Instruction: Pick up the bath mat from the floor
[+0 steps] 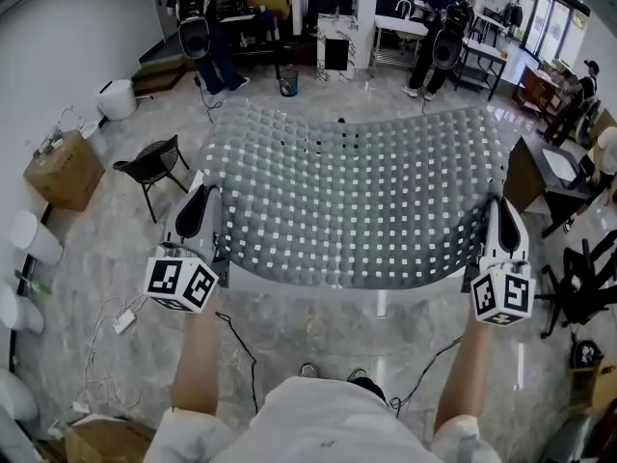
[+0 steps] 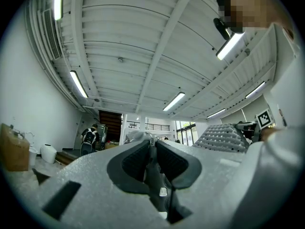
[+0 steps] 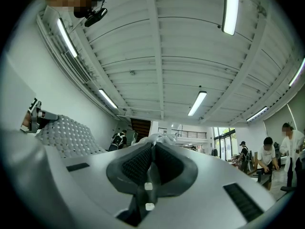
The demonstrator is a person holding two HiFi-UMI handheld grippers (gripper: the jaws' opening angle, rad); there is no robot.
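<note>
I've got left gripper [image 1: 200,210] and right gripper [image 1: 504,225] fingers clenched on near corners of the bath mat [image 1: 347,196]; seems floppy, light, saggy.

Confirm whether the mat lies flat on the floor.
No: the mat hangs stretched between the left gripper and the right gripper, clear of the floor.

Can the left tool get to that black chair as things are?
Probably not: the left tool is clamped on the bath mat corner, with the right tool holding the other, and the black chair stands apart on the floor.
</note>
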